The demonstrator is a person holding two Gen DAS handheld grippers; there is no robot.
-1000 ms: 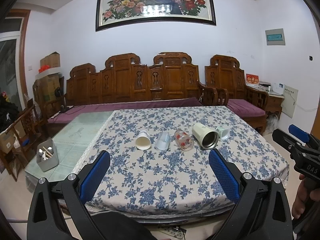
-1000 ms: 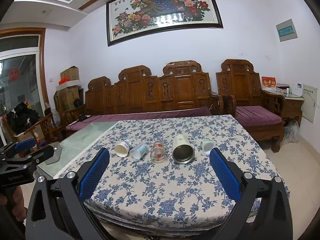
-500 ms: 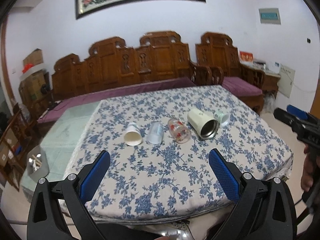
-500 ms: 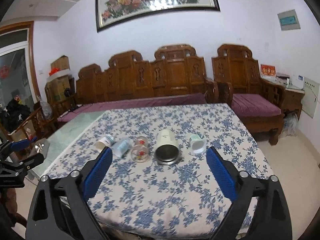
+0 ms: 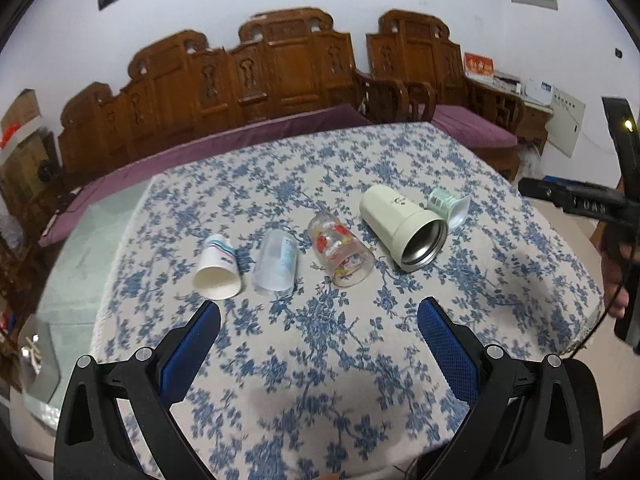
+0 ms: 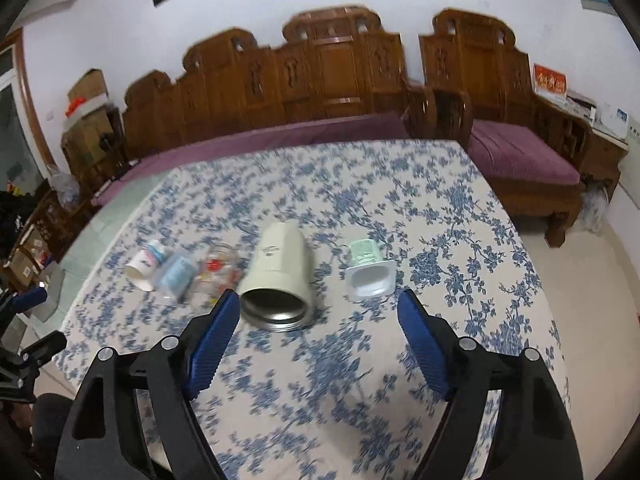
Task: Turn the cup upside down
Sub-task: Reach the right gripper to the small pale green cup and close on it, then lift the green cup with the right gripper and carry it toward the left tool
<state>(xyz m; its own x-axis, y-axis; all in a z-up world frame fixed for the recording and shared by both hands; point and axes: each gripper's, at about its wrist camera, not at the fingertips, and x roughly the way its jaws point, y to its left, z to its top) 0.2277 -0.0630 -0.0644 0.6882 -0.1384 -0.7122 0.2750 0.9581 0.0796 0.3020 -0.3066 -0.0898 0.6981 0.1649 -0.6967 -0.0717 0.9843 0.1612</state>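
Observation:
Several cups lie on their sides in a row on the blue-flowered tablecloth [image 5: 320, 360]: a white paper cup [image 5: 218, 268], a clear plastic cup [image 5: 276, 262], a glass with red print [image 5: 340, 250], a cream steel-lined tumbler [image 5: 402, 226] and a small green-labelled yogurt cup [image 5: 448, 204]. My left gripper [image 5: 319, 312] is open and empty, above the cloth just short of the row. My right gripper [image 6: 318, 304] is open and empty, close to the tumbler [image 6: 278, 276] and yogurt cup [image 6: 368, 268]; its left fingertip [image 6: 224, 312] overlaps the tumbler's mouth in view.
A carved wooden sofa [image 5: 256, 80] with purple cushions stands behind the table, and an armchair [image 6: 512, 120] at the right. A glass side table [image 5: 60, 272] adjoins the table's left edge. Boxes [image 6: 86, 96] are stacked at the far left.
Both grippers have moved forward and down toward the row of cups, which now look much larger. The right gripper has closed in on the tumbler. The cups have not moved.

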